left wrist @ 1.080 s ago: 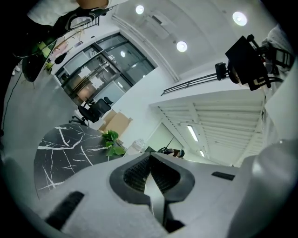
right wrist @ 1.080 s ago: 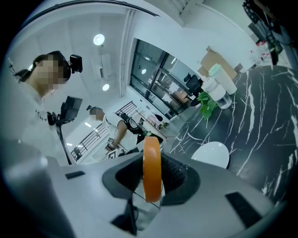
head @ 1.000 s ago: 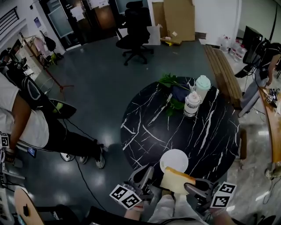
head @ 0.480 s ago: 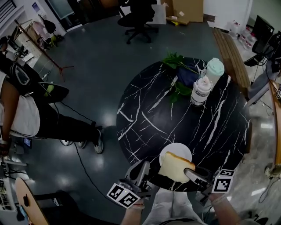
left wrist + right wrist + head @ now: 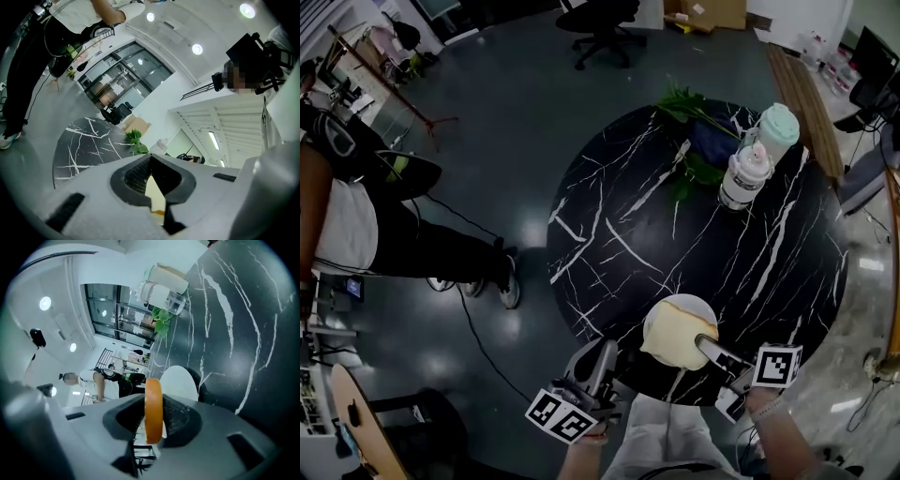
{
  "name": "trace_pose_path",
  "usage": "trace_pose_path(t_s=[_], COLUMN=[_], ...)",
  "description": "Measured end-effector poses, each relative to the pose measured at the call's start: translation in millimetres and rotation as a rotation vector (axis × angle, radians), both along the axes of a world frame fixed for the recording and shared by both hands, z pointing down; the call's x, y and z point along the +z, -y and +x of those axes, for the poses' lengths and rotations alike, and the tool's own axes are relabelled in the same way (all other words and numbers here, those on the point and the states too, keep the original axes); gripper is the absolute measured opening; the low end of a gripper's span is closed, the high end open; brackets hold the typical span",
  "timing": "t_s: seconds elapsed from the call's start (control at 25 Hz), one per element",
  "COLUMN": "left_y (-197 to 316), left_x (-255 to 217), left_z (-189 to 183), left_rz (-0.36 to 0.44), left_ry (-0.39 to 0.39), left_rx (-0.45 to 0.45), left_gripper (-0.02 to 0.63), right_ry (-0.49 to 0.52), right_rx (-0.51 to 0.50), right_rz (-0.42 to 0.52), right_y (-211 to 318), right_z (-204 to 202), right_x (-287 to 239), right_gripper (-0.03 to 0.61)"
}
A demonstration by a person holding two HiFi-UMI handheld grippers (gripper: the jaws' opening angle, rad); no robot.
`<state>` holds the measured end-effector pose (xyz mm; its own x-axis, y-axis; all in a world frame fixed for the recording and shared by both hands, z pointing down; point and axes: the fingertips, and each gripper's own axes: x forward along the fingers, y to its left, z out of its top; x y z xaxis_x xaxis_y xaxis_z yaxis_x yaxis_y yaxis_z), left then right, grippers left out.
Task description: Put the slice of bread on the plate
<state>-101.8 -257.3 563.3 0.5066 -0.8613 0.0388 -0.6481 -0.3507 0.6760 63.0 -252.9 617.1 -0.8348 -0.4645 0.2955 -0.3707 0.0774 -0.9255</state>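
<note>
A slice of bread (image 5: 673, 334) with a brown crust hangs just over the white plate (image 5: 686, 305), which sits near the front edge of the round black marble table (image 5: 619, 216). My right gripper (image 5: 701, 344) is shut on the slice from the right. In the right gripper view the orange crust (image 5: 153, 408) stands edge-on between the pads, with the plate (image 5: 180, 380) beyond it. My left gripper (image 5: 602, 352) is at the table's edge, left of the plate and apart from the bread. Its jaws stand a narrow gap apart, holding nothing, and the pale bread (image 5: 153, 192) shows through the gap.
Two lidded drink containers (image 5: 745, 178) (image 5: 778, 127) and a leafy green plant (image 5: 694, 112) stand at the table's far side. A person (image 5: 347, 216) stands on the floor at the left, with a cable (image 5: 478, 319) trailing nearby. An office chair (image 5: 605, 19) is at the back.
My right gripper has sunk with the bread, rolling it flatter, from in front of the plate to right over it. My left gripper has dropped a little.
</note>
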Motion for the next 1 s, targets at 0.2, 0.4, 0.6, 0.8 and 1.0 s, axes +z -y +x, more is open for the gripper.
trace_pose_path(t_s=[0.2, 0.4, 0.6, 0.8, 1.0], left_y=[-1, -1, -3, -4, -5], left_x=[-2, -3, -3, -1, -6], left_z=[1, 1, 6, 8, 11], left_rz=[0.003, 0.002, 0.005, 0.006, 0.012], left_ry=[0.0, -0.001, -0.009, -0.007, 0.0], left_rx=[0.004, 0.005, 0.019, 0.024, 0.033], left_gripper=[0.006, 0.006, 0.006, 0.006, 0.006], right_ry=[-0.185, -0.387, -0.579, -0.695, -0.716], right_rx=[-0.043, -0.078, -0.099, -0.092, -0.063], right_rz=[0.12, 0.258, 0.368, 0.478, 0.61], right_y=[6, 11, 14, 19, 20], right_z=[3, 3, 12, 21, 23], right_x=[1, -1, 3, 0, -23], right_gripper=[0.092, 0.124, 0.167, 0.184, 0.193])
